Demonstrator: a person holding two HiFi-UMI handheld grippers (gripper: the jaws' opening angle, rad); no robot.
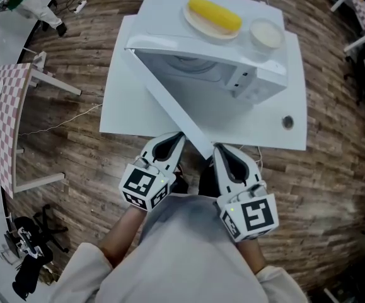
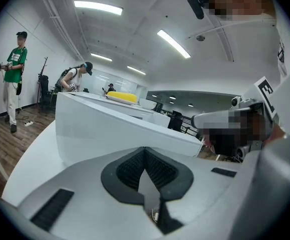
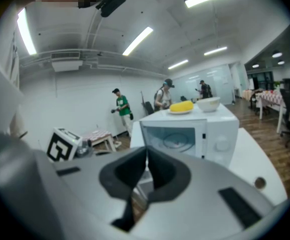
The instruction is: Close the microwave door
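A white microwave (image 1: pixel 232 74) stands on a white table (image 1: pixel 277 134). Its door (image 1: pixel 169 106) is swung wide open, with the free edge reaching toward me. My left gripper (image 1: pixel 178 135) is shut and empty, just left of the door's free end. On the other side of that edge my right gripper (image 1: pixel 219 149) is also shut on nothing. In the left gripper view the door (image 2: pixel 109 129) stands as a white wall close ahead of the gripper (image 2: pixel 145 150). The right gripper (image 3: pixel 147 152) faces the microwave (image 3: pixel 205 131) and its open cavity (image 3: pixel 175 140).
On the microwave top are a plate with a yellow corn cob (image 1: pixel 214 16) and a white bowl (image 1: pixel 265 34). A small round hole (image 1: pixel 287 122) marks the table. A checkered table (image 1: pixel 4 122) stands left on the wooden floor. People (image 3: pixel 122 106) stand far behind.
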